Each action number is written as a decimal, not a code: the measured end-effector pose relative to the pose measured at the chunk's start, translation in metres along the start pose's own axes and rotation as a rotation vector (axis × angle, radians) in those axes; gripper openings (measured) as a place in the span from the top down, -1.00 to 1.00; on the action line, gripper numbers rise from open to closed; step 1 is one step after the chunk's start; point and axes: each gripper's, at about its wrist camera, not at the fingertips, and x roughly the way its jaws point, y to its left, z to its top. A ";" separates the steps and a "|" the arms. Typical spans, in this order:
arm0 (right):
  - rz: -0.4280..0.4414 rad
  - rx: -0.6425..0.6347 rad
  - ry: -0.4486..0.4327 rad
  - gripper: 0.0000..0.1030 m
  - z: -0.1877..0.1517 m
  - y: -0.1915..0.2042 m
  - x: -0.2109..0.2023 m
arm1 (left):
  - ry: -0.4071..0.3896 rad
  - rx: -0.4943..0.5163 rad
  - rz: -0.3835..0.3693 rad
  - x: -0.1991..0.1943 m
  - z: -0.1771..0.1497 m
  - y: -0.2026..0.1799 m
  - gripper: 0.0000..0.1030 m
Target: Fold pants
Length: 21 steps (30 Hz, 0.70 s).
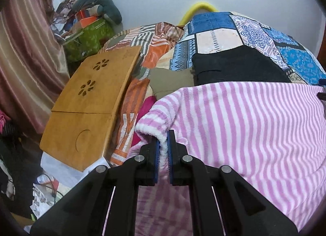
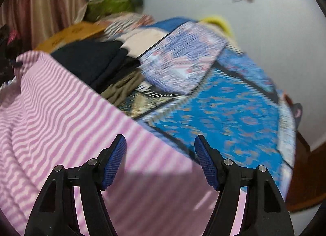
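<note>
Already pinched at one corner: left gripper point(image 1: 163, 146), pads pressed together on a fluffy fold of the pink-and-white striped pants point(image 1: 244, 130), at the garment's near left corner, close to the left side of the bed point(image 1: 295, 61). Right gripper point(image 2: 160, 154) spread wide, nothing between the pads, hovering over the striped fabric just inside its right-hand edge, where pink stripes give way to the blue patterned bedspread.

Key relation for the coming move: pants spread flat across the near part of the bed, long axis apparently running left to right between the two grippers, stripes crossing it. Free edge directly below and slightly right of the right gripper, so a short drop onto that edge, judging from the layout, would give a second hold opposite the left one. Right hand clearly the nearer to that edge; left hand occupied.

Left wrist view only: the grip itself, the white fleecy inside of the cloth curling at the pinch, a wooden lap desk point(image 1: 89, 103) beside the bed, a dark folded garment point(image 1: 234, 67) beyond the pants. Right wrist view only: the right edge of the pants against the bedspread, though blurred, and an olive garment point(image 2: 122, 89) tucked by the dark one.
</note>
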 end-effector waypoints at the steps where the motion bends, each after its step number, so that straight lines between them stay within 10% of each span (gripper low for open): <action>1: 0.006 0.004 -0.002 -0.29 -0.001 -0.002 0.002 | 0.002 -0.002 -0.007 0.002 -0.001 0.001 0.87; 6: 0.049 0.109 -0.020 -0.26 -0.007 -0.005 0.007 | 0.007 -0.038 -0.026 0.014 -0.008 0.009 0.87; 12: 0.057 0.078 -0.011 0.82 -0.008 0.018 -0.005 | 0.030 -0.055 -0.040 0.019 -0.014 0.003 0.87; 21: 0.068 0.127 -0.112 0.86 -0.027 0.026 -0.070 | -0.022 -0.038 -0.042 -0.046 -0.004 0.008 0.87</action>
